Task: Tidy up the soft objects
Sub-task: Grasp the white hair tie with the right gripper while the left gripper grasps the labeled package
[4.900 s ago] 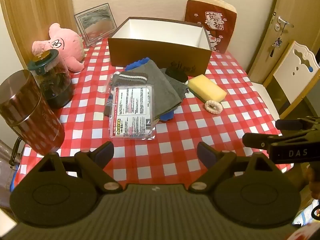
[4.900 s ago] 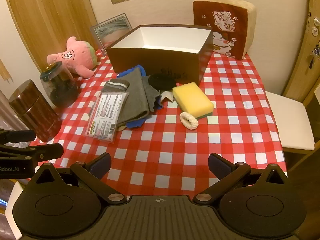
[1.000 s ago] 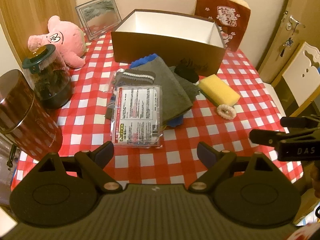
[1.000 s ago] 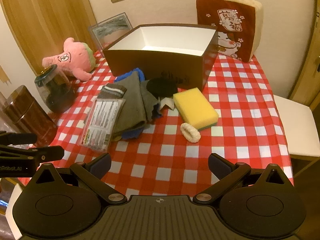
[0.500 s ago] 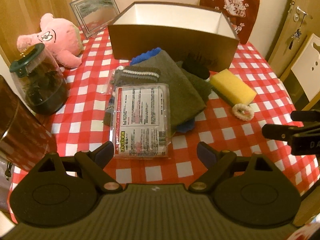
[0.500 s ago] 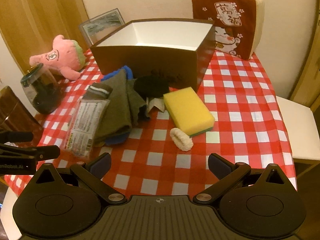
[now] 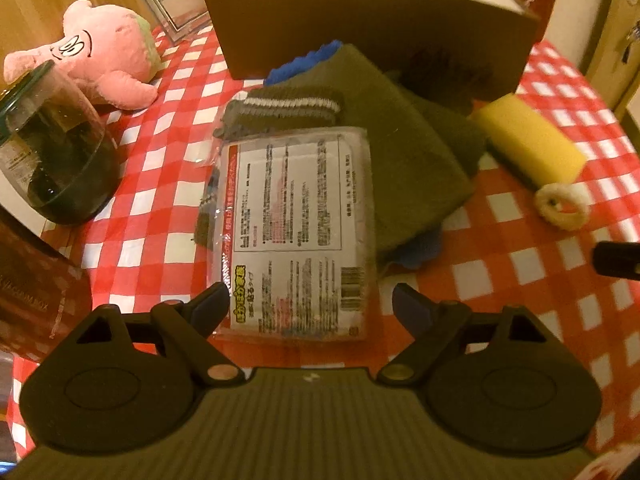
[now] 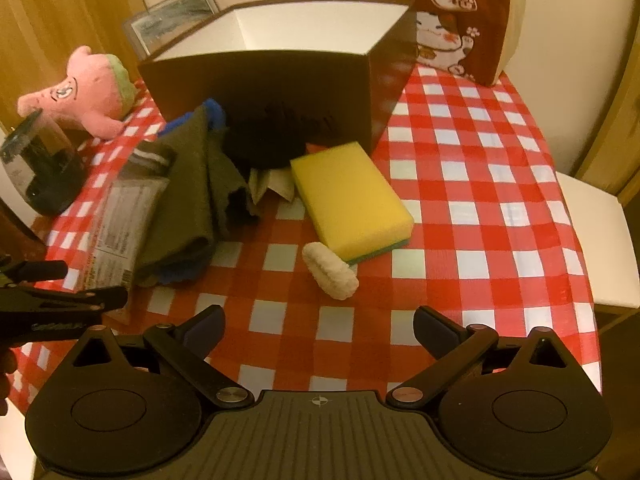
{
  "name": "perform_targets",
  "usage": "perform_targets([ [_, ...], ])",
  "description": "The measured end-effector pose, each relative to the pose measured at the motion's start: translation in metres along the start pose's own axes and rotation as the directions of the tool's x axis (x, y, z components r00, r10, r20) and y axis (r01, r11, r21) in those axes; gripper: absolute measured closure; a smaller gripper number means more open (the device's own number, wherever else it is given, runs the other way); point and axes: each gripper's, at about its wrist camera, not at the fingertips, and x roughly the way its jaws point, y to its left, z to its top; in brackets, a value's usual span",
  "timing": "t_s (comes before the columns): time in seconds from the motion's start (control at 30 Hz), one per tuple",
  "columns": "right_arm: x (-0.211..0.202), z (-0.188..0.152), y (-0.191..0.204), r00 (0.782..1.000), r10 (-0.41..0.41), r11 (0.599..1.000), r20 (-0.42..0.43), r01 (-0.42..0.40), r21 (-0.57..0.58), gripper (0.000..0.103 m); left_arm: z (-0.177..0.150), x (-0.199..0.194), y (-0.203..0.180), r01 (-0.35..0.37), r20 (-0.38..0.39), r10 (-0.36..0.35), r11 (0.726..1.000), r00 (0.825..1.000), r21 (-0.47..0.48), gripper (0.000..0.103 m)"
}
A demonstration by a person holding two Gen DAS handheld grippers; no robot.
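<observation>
Now: soft pile on checked cloth, both claws spread

Plastic-wrapped packet (image 7: 296, 236) lies on the grey towel (image 7: 400, 160), in front of the brown box (image 7: 372, 28). Yellow sponge (image 8: 352, 200) and white scrunchie (image 8: 330, 270) lie touching, right of the towel. Pink plush (image 7: 108, 52) well left. Left gripper (image 7: 308, 304) wide open, empty, over the packet's near edge. Right gripper (image 8: 318, 326) wide open, empty, near the scrunchie.
</observation>
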Motion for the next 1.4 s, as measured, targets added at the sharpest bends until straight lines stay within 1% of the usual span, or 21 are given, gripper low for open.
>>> perform_targets([
  [0.07, 0.004, 0.001, -0.002, 1.000, -0.003, 1.000, -0.008, 0.003, 0.002, 0.003, 0.002, 0.007, -0.003, -0.020, -0.006, 0.020, 1.000, 1.000, -0.003, 0.016],
  [0.2, 0.011, 0.004, -0.007, 1.000, -0.004, 1.000, -0.020, 0.004, 0.004, 0.003, 0.006, 0.014, -0.003, -0.028, -0.017, 0.028, 0.999, 0.999, -0.021, 0.016],
  [0.3, 0.016, 0.005, -0.009, 1.000, -0.003, 1.000, -0.025, 0.003, 0.001, 0.003, 0.007, 0.018, -0.003, -0.048, -0.021, 0.047, 0.999, 0.999, -0.017, 0.019],
  [0.5, 0.027, 0.009, -0.011, 0.999, 0.003, 1.000, -0.038, -0.004, -0.013, 0.004, 0.006, 0.024, -0.001, -0.063, -0.028, 0.063, 0.998, 0.998, -0.013, 0.021],
  [0.6, 0.031, 0.011, -0.012, 0.999, 0.007, 1.000, -0.040, -0.007, -0.019, 0.004, 0.003, 0.025, -0.002, -0.070, -0.017, 0.070, 0.998, 0.997, 0.001, 0.024],
  [0.7, 0.034, 0.012, -0.011, 0.999, 0.008, 1.000, -0.042, -0.009, -0.025, 0.004, 0.002, 0.024, -0.001, -0.052, -0.008, 0.052, 0.999, 0.999, -0.006, 0.029],
  [0.8, 0.036, 0.012, -0.011, 0.999, 0.009, 1.000, -0.045, -0.010, -0.029, 0.004, 0.000, 0.020, -0.003, -0.040, 0.015, 0.040, 0.999, 0.999, 0.020, 0.043],
  [0.87, 0.037, 0.012, -0.011, 0.999, 0.009, 0.999, -0.047, -0.011, -0.031, 0.004, -0.001, 0.015, -0.005, -0.031, 0.033, 0.030, 0.998, 0.999, 0.051, 0.060],
  [0.9, 0.037, 0.012, -0.011, 0.999, 0.009, 0.999, -0.048, -0.011, -0.032, 0.004, -0.001, 0.011, -0.005, -0.020, 0.042, 0.018, 0.998, 0.999, 0.053, 0.064],
  [0.97, 0.038, 0.011, -0.011, 0.999, 0.010, 0.999, -0.048, -0.012, -0.035, 0.004, 0.000, 0.004, -0.002, 0.006, 0.058, -0.009, 0.999, 0.998, 0.044, 0.079],
  [1.0, 0.038, 0.011, -0.011, 0.999, 0.011, 0.999, -0.048, -0.012, -0.035, 0.004, 0.000, 0.000, 0.001, 0.018, 0.063, -0.020, 0.999, 0.998, 0.037, 0.082],
  [1.13, 0.039, 0.011, -0.011, 0.999, 0.013, 0.999, -0.048, -0.014, -0.035, 0.004, 0.005, -0.022, 0.017, 0.073, 0.091, -0.072, 0.997, 0.993, -0.009, 0.102],
  [1.23, 0.040, 0.011, -0.011, 0.999, 0.013, 0.999, -0.048, -0.015, -0.035, 0.004, 0.011, -0.041, 0.034, 0.123, 0.119, -0.115, 0.990, 0.986, -0.063, 0.102],
  [1.3, 0.040, 0.011, -0.010, 0.999, 0.014, 0.999, -0.048, -0.016, -0.033, 0.004, 0.016, -0.050, 0.050, 0.156, 0.123, -0.141, 0.981, 0.982, -0.118, 0.102],
  [1.4, 0.042, 0.012, -0.008, 0.999, 0.012, 0.999, -0.049, -0.014, -0.034, 0.004, 0.020, -0.053, 0.067, 0.153, 0.110, -0.136, 0.974, 0.985, -0.167, 0.102],
])
